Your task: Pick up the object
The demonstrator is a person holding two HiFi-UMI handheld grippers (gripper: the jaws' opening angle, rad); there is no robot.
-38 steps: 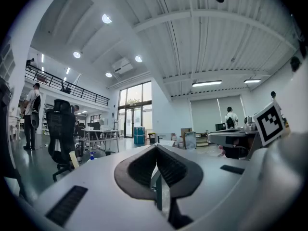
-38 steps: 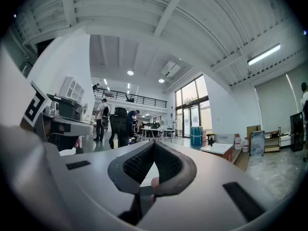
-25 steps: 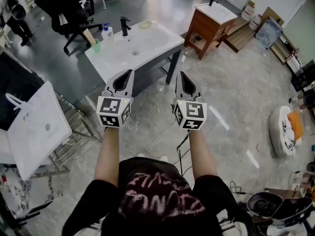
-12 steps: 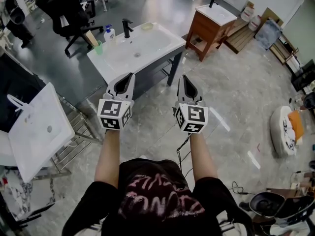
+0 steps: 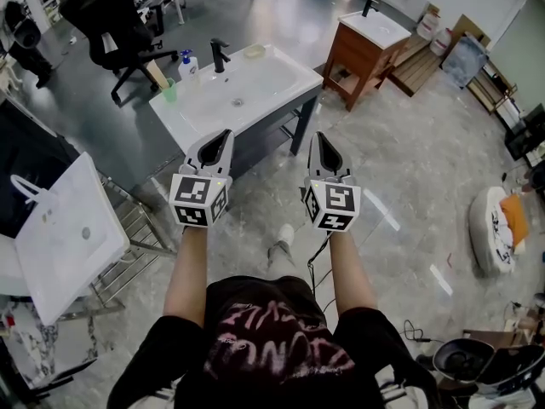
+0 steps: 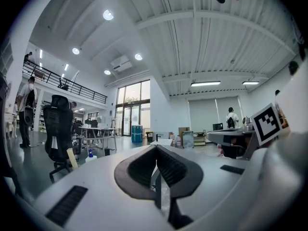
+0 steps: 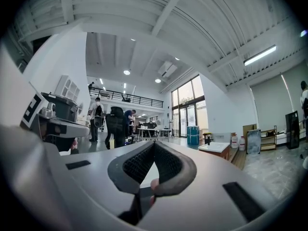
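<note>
My two claws are level and side by side over the stone floor (image 5: pixel 409 169). The left claw (image 5: pixel 225 133) and the right claw (image 5: pixel 316 135) both have their jaws pressed together at the tips, with nothing between them. Just beyond the tips stands the white sink worktop (image 5: pixel 264 88), its near edge closest to my left claw. The small things I could pick up stand along its far side, well apart from both claws: a green cup (image 5: pixel 169 89) and a pump bottle (image 5: pixel 186 61) left of the black tap (image 5: pixel 218 54), and a shallow dish (image 5: pixel 254 51) right of it. I cannot tell which one is meant. The head view shows them all on the worktop. The left claw view catches only the bottle (image 6: pixel 90 155), low at left near a black office chair (image 6: pixel 57 126). The right claw view looks instead towards a wooden washstand (image 7: pixel 219 149) farther right.
</note>
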